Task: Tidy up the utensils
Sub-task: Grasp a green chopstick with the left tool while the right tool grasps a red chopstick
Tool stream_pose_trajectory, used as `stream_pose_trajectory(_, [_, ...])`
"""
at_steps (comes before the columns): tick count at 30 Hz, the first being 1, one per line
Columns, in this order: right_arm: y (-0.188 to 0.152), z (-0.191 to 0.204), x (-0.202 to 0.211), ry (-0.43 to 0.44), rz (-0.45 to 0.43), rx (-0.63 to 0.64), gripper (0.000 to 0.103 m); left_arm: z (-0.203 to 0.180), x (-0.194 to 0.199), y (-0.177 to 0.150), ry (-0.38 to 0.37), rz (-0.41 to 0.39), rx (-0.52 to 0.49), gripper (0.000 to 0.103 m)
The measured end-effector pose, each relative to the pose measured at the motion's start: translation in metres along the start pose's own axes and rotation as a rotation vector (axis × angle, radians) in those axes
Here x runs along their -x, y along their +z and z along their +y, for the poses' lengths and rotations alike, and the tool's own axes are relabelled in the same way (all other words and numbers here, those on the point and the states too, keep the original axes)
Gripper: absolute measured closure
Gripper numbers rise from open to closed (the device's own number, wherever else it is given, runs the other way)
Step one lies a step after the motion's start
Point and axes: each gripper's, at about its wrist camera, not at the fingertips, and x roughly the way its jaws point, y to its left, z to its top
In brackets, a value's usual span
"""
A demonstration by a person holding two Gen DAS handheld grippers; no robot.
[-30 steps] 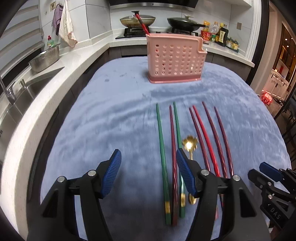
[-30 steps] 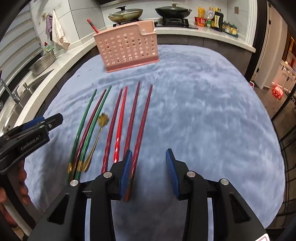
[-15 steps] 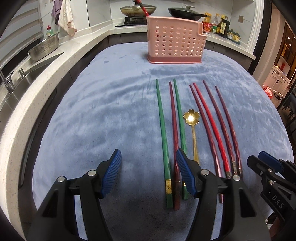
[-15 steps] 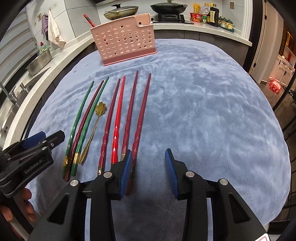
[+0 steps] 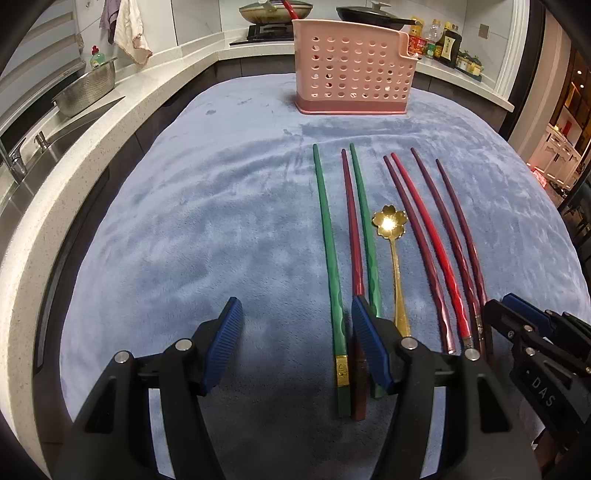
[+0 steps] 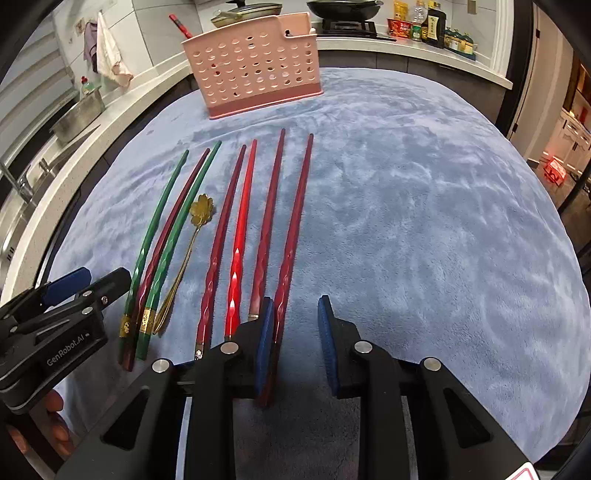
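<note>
Several chopsticks lie side by side on the blue cloth: two green ones with a dark red one between them, and a group of red ones to their right. A gold flower-shaped spoon lies between the two groups. A pink perforated utensil basket stands at the far side. My left gripper is open and empty above the near ends of the green chopsticks. My right gripper is open and empty, its left finger over the rightmost red chopstick's near end.
The blue cloth covers a table. A white counter with a sink and a metal bowl runs along the left. A stove with pans and bottles stand behind the basket.
Both grippers have pulled back toward me and slightly up, so the chopsticks' near ends and the whole spoon now show. Both stay open and nothing on the cloth has moved.
</note>
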Motion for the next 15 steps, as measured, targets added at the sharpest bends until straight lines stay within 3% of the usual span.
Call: stream_pose_trajectory(15, [-0.0031,0.0008,-0.0083,0.015,0.013,0.012,0.087,-0.0005,-0.0058,-0.0021,0.003,0.016,0.000,0.045])
